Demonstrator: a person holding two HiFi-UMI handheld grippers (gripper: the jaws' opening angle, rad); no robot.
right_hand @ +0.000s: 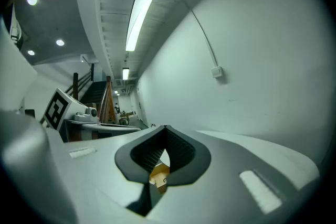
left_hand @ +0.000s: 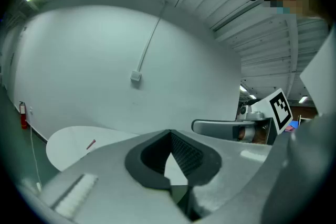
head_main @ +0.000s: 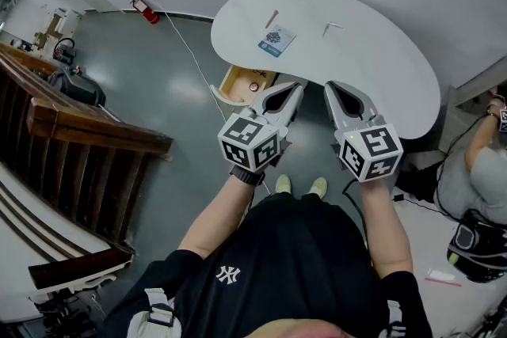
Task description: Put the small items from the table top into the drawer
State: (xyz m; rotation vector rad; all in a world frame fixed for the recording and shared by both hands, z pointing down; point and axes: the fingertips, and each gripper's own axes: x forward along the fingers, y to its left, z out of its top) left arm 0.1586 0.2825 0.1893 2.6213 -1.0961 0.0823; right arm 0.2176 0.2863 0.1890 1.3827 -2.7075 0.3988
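Just hovering mid-frame with left gripper (head_main: 290, 91) and right gripper (head_main: 336, 89) pinched closed on nothing, beside the open drawer (head_main: 240, 85); probably needing opening and reaching up-frame toward red pen (head_main: 272, 18) and packet (head_main: 276, 41) on the table (head_main: 372, 67).

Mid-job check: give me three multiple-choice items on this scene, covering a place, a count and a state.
1. Where is the drawer?
A. under the table's near left edge
B. on the floor by the stairs
C. on the table top

2. How many small items lie on the table?
A. one
B. three
C. six

3. The drawer is:
A. open
B. shut
C. upside down

Answers:
1 A: it juts from under that edge.
2 B: a red stick, a blue card and a small pale item.
3 A: its wooden inside shows.
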